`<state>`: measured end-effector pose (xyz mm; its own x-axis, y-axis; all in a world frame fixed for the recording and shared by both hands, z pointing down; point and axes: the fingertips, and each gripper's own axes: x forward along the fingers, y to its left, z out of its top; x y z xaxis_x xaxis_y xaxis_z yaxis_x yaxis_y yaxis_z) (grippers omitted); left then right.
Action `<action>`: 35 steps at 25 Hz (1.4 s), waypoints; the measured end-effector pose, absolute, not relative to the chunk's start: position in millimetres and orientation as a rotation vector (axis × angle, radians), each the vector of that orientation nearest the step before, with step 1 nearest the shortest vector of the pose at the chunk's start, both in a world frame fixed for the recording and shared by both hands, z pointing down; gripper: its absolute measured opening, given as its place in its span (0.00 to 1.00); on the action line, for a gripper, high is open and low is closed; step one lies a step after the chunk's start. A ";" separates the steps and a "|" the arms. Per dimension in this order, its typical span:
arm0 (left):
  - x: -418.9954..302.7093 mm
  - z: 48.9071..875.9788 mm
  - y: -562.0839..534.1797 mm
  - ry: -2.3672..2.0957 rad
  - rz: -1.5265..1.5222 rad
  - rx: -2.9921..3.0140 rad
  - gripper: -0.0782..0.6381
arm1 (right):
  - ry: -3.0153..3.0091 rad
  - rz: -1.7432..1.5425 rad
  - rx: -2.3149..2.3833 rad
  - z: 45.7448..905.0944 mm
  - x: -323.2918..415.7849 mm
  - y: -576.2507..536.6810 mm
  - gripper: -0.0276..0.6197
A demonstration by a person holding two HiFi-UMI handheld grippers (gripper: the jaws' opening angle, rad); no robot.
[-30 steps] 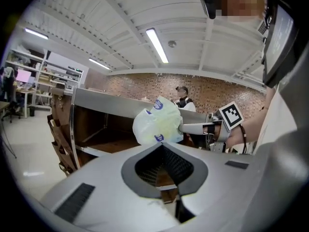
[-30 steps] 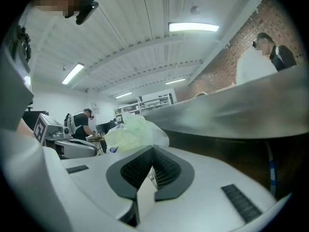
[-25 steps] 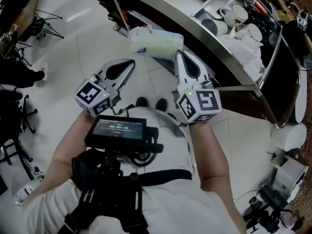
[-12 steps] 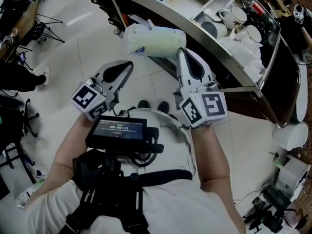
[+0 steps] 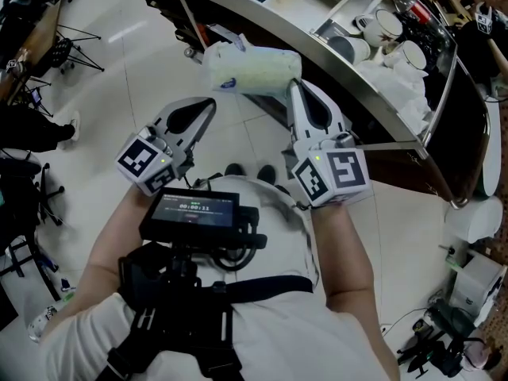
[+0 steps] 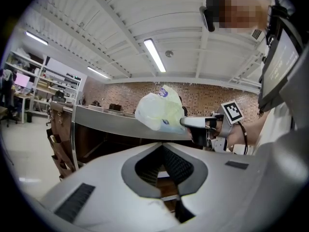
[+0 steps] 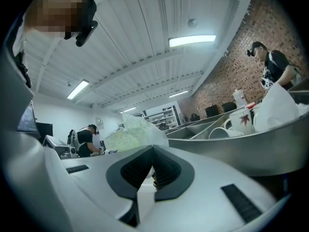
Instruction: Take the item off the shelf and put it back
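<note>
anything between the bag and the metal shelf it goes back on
Nothing visible. The pale green bag in the right gripper hangs by the shelf rim, open air between; mugs sit in compartments further right.

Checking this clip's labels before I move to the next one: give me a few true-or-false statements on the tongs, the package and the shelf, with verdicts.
1. The right tongs grip the pale green package by one end. True.
2. The left tongs clamp the package too. False: they are shut, empty and apart from it.
3. The package lies on the shelf. False: it is held in the air in front of the shelf's rim.
4. White mugs stand on the shelf. True.
</note>
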<state>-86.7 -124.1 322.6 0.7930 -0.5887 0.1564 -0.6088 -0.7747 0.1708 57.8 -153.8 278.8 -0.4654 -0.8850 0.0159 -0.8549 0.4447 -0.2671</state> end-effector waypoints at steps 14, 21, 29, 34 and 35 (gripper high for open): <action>-80.6 314.3 -121.4 -0.890 0.084 2.791 0.12 | 2.549 -0.369 -1.565 280.2 60.6 -152.3 0.05; -85.3 318.8 -126.8 -0.922 0.067 2.806 0.12 | 2.547 -0.367 -1.571 280.5 61.8 -152.3 0.05; -78.5 312.9 -123.2 -0.896 0.075 2.783 0.12 | 2.550 -0.364 -1.568 278.9 61.6 -152.0 0.05; -79.1 316.4 -123.4 -0.902 0.079 2.779 0.12 | 2.552 -0.375 -1.570 283.5 60.8 -152.1 0.05; -79.4 317.4 -123.0 -0.904 0.084 2.777 0.12 | 2.553 -0.377 -1.571 284.3 60.6 -152.0 0.05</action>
